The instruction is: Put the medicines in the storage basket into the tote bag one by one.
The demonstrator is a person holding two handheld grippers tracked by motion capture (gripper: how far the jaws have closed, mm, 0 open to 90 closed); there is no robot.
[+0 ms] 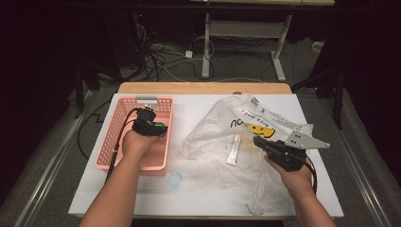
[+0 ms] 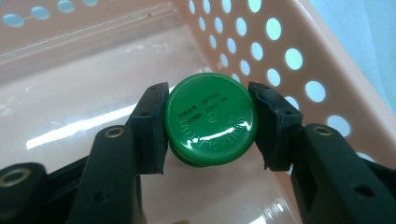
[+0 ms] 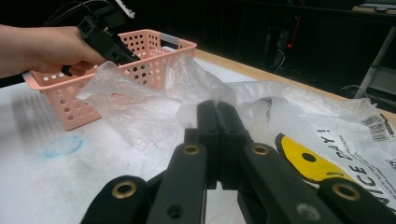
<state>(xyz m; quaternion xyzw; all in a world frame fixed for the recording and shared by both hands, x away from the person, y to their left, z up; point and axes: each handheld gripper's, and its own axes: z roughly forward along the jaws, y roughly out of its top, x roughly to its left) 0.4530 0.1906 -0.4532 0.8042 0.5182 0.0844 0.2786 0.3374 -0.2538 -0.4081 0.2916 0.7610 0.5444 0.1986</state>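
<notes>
Holding a green cap [image 2: 210,119] tight in our left claw [image 2: 208,122], inside the basket [image 2: 299,60]; our right claw [image 3: 216,108] is closed by the bag [image 3: 140,102].

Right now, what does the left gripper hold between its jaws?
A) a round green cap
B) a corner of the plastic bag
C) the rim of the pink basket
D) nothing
A: in the left gripper view, the left gripper has its jaws pressed on both sides of the green cap, above the floor of the pink basket.
</notes>
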